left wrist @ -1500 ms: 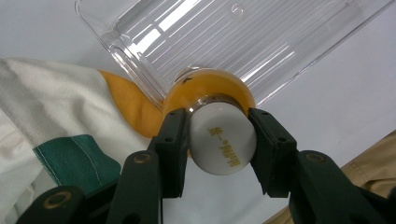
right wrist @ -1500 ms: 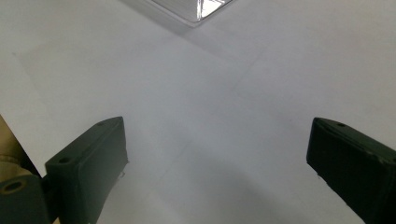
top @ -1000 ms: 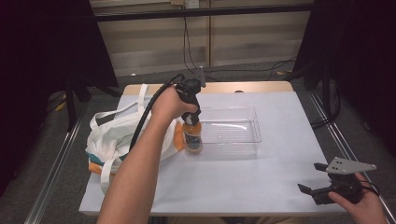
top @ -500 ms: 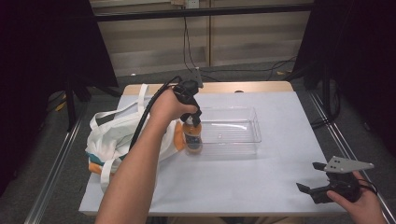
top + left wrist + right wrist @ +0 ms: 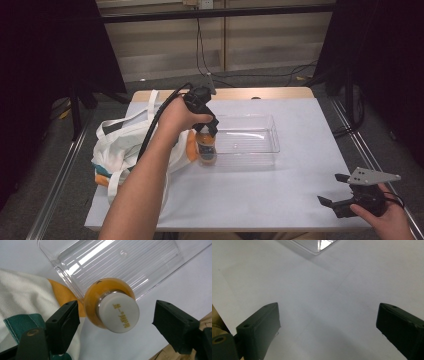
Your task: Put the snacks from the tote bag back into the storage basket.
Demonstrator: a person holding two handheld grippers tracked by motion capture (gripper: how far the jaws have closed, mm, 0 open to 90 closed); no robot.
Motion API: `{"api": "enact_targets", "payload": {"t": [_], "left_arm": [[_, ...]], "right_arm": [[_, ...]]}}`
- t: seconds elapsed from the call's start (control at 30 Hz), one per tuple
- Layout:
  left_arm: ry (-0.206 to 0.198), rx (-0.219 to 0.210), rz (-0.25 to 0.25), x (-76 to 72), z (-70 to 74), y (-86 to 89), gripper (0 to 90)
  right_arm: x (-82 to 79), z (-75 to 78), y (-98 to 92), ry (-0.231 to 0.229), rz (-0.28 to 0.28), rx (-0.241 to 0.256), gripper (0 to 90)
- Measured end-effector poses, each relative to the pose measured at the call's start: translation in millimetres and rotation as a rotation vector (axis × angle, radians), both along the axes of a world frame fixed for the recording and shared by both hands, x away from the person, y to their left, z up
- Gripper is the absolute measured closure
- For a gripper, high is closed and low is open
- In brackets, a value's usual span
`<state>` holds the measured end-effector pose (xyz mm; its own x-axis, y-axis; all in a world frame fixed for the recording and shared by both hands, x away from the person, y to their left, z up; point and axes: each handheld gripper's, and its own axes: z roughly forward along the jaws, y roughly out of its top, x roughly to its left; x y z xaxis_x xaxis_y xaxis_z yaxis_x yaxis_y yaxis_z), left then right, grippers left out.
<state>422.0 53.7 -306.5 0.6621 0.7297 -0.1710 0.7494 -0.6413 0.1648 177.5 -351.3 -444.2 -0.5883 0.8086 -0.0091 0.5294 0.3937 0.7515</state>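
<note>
Little moved since earlier frames: left tongs (image 5: 206,131) remain over bottle (image 5: 205,148), right tongs (image 5: 336,190) hardly shifted. Far left, white cloth bag (image 5: 122,145) lies on desk (image 5: 260,190). Orange bottle with white cap (image 5: 119,313) stands upright just outside clear tray (image 5: 250,141), against its left end. Left tongs spread wide, straddling cap, not touching. Likely step: release just made, or grasp pending. Next: close on cap, lift over tray rim. Right tongs gape open, idle at front right edge; open room there.

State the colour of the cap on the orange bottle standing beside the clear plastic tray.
White, with small gold lettering; the round cap shows best in the left gripper view.
</note>
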Motion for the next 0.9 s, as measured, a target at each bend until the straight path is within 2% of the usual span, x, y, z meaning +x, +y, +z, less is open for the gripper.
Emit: {"api": "enact_targets", "payload": {"t": [0.13, 0.3, 0.43, 0.57, 0.9], "left_arm": [[-0.021, -0.009, 0.009, -2.8, 2.2, 2.6, 15.7], [-0.031, -0.011, -0.002, -4.9, 3.4, 6.0, 14.8], [-0.041, -0.010, 0.008, -8.0, 4.9, 7.4, 14.6], [-0.046, -0.031, 0.011, -12.7, 4.4, 10.1, 14.5], [-0.049, -0.043, 0.018, -23.4, 0.1, 21.1, 14.1]], "right_arm": [[-0.3, -0.1, 0.9, 0.002, 0.003, 0.000, 4.9], [-2.3, 0.8, 0.2, -0.001, -0.004, 0.000, 4.9], [-2.9, 1.0, -0.2, -0.001, -0.002, 0.003, 4.9], [-2.9, 0.8, 0.2, 0.004, -0.006, 0.001, 4.9], [-2.9, 0.7, 1.3, 0.004, 0.003, 0.002, 4.9]]}}
